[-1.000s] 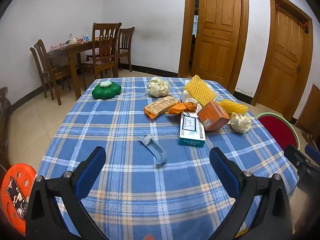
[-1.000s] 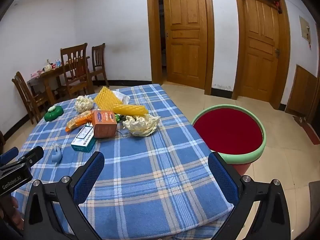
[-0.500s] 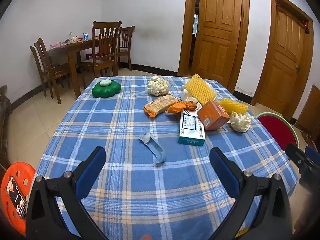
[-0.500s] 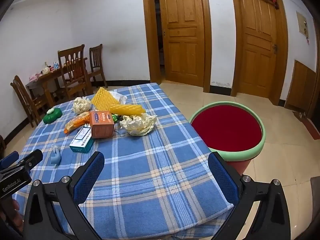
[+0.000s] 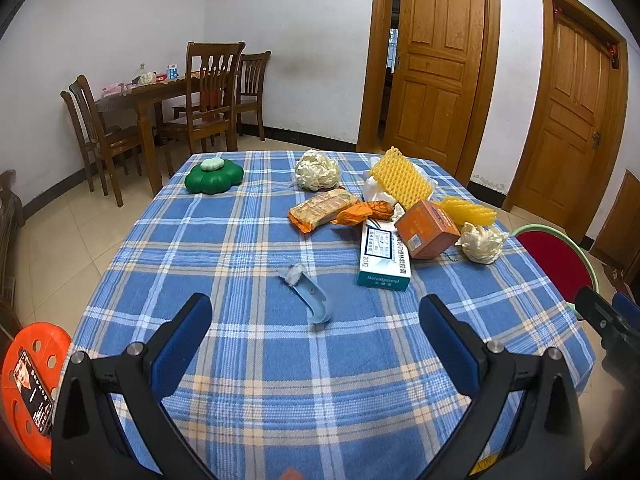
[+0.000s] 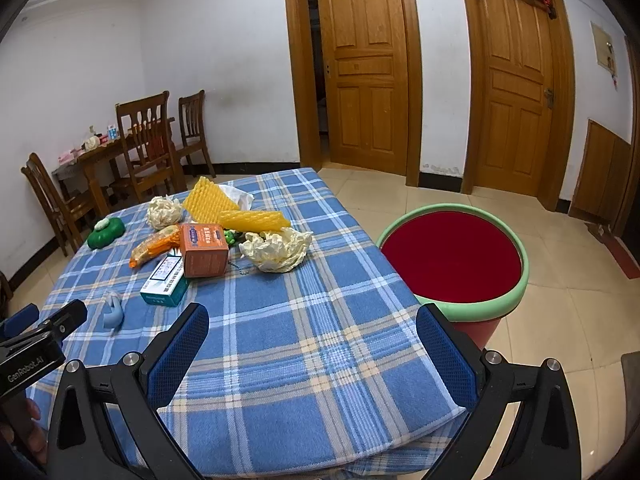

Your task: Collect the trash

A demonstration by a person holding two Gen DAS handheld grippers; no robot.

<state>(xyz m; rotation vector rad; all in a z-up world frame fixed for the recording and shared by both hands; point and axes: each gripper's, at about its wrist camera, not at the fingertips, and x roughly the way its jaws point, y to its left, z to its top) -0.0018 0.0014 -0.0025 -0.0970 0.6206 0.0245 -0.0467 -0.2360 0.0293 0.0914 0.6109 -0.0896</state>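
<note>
Trash is seen scattered over a blue plaid tablecloth [image 5: 240,360]. From left to right in the left wrist view, a pale blue curved plastic piece [image 5: 310,296] with a white wad at its upper end lies alone near the middle; behind it an orange snack wrapper [image 5: 322,210] and a crumpled cream paper ball [image 5: 318,169] are found; a white and teal carton [image 5: 383,254] lies flat, touching an orange box [image 5: 427,229]. Yellow foam netting [image 5: 400,178] stands tilted behind, and a second paper ball [image 5: 482,242] sits furthest right. Beside the table edge a red bin with a green rim [image 6: 452,256] is placed. The left gripper [image 5: 316,332] and right gripper [image 6: 312,340] are both held wide apart, nothing between the fingers.
</note>
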